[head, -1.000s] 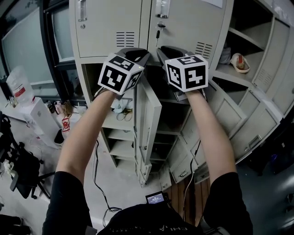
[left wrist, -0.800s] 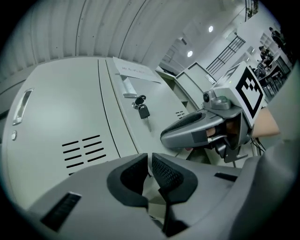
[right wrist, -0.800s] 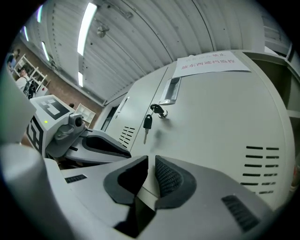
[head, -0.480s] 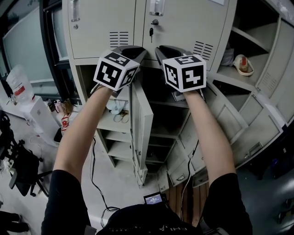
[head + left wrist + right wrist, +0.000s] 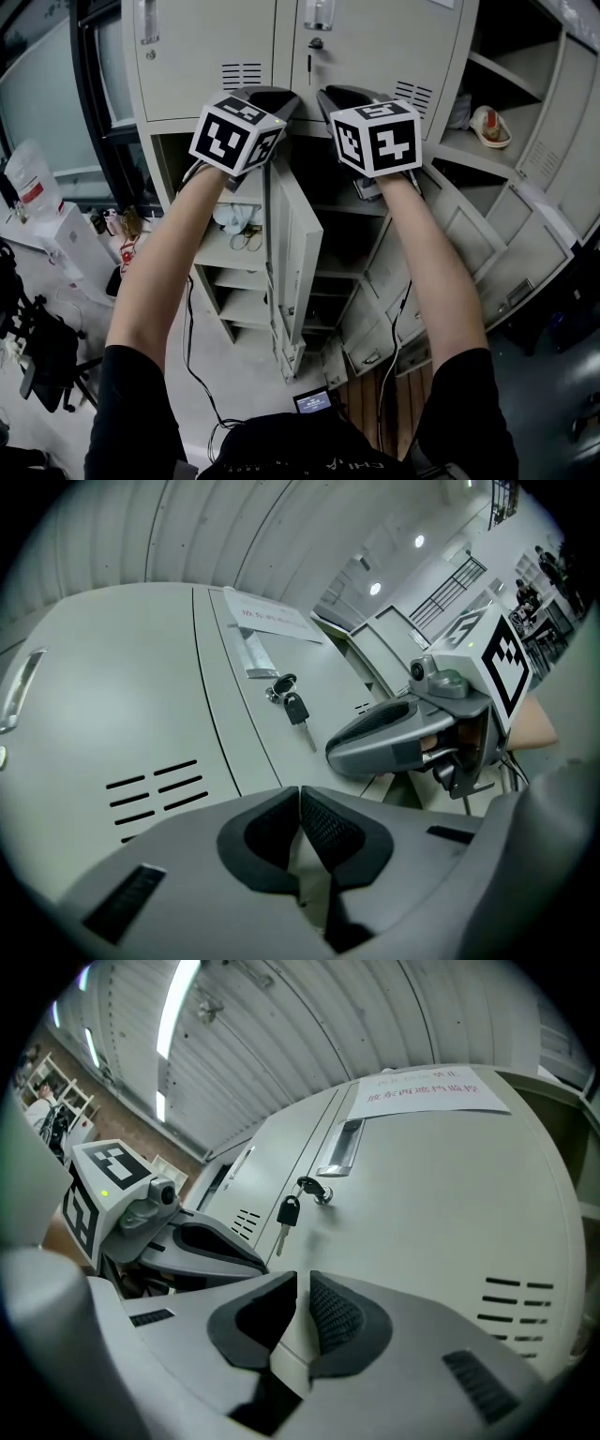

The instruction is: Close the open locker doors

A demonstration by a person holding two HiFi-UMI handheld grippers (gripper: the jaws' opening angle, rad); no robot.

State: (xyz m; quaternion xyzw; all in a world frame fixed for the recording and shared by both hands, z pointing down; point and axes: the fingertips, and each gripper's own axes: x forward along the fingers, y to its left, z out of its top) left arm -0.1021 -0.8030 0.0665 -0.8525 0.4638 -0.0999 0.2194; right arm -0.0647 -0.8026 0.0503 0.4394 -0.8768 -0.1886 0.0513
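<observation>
Left gripper (image 5: 300, 799): jaws met at the tips, empty. Right gripper (image 5: 303, 1288): jaws a slit apart, nothing clearly held. Both faced the closed upper lockers (image 5: 375, 47), with a key (image 5: 294, 708) hanging. Open locker door (image 5: 298, 244): ajar, below and between both grippers.

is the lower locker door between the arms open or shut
Open. The lower door stands swung out from the locker, edge toward the camera, exposing the dark compartment beside it.
</observation>
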